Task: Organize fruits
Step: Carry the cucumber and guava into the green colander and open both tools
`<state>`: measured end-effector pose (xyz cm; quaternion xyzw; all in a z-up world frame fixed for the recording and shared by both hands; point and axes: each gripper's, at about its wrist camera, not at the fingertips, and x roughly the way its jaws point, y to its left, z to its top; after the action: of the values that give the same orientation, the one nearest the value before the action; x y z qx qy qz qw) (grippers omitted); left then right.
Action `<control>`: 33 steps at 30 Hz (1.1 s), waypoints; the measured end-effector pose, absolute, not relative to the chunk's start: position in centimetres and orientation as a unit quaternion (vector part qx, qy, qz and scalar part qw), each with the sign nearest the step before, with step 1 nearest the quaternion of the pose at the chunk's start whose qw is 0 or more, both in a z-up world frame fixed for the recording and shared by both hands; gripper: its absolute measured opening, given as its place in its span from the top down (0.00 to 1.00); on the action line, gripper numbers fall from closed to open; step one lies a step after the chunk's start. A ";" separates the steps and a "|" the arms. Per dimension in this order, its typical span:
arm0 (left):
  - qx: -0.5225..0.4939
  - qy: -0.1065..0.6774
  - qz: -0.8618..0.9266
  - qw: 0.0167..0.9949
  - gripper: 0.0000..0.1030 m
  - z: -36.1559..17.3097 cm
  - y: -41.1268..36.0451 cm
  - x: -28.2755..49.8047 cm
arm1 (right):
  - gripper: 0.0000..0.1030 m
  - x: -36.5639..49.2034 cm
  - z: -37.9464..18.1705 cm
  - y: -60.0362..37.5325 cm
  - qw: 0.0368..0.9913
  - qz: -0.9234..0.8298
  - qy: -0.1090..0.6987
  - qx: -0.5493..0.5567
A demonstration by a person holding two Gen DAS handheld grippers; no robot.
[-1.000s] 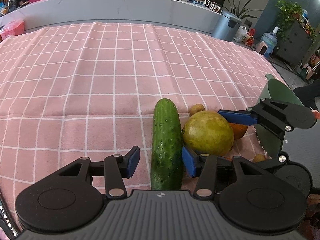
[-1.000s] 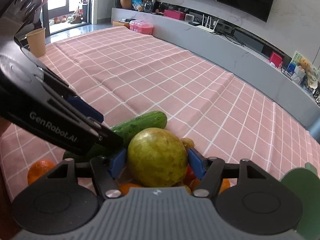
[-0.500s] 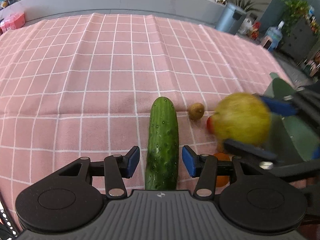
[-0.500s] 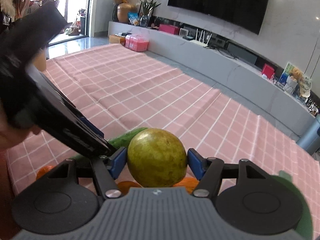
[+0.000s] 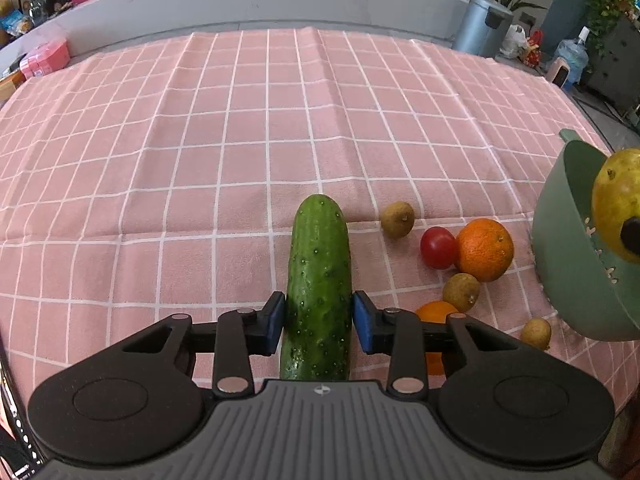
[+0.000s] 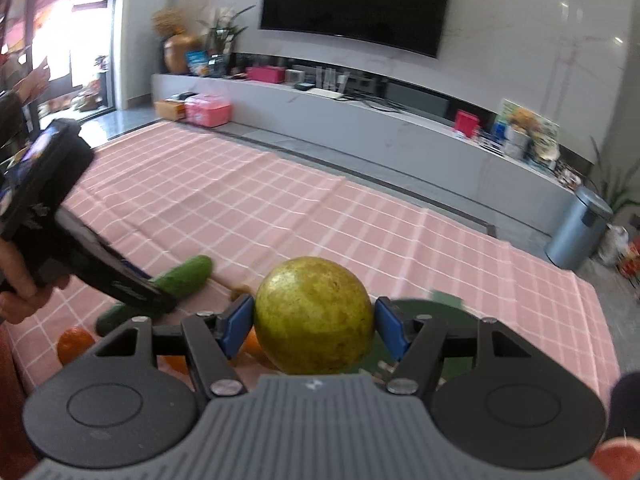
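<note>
Green cucumber (image 5: pixel 318 280), yellow-green fruit (image 6: pixel 314 316), pink white-checked cloth (image 5: pixel 240 128).

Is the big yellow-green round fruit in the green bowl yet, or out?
Out. The yellow-green round fruit is clamped in the right gripper, above the green bowl's rim.

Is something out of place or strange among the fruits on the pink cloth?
Nothing is spilled or damaged. One oddity: a cucumber, a vegetable, lies among the fruits, between the pads of the closing left tool. Small fruits lie loose beside the green bowl.

Bare cloth (image 5: pixel 200 160) lies open left; scattered fruit and bowl (image 5: pixel 560 248) crowd right.
</note>
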<state>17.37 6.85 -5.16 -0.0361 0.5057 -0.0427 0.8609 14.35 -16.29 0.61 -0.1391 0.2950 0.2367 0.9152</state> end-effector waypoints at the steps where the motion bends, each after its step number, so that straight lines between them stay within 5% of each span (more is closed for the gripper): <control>1: -0.036 0.501 -0.042 0.864 0.60 -4.9 6.8 17.2 | 0.39 14.3 0.6 -17.0 0.917 0.229 0.297 -0.132; 18: -0.092 0.377 -0.139 0.911 0.60 6.2 -0.8 14.4 | 0.39 14.0 0.2 -25.0 0.918 0.187 0.344 -0.070; 33: -0.085 0.413 -0.198 0.885 0.60 1.2 -8.8 19.9 | 0.39 17.9 -2.2 -25.0 0.885 0.190 0.393 -0.162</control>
<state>19.88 -8.84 1.24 -0.0852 0.4133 -0.1980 0.8847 17.91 -25.04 -2.22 -0.1617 0.3931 0.1904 0.8849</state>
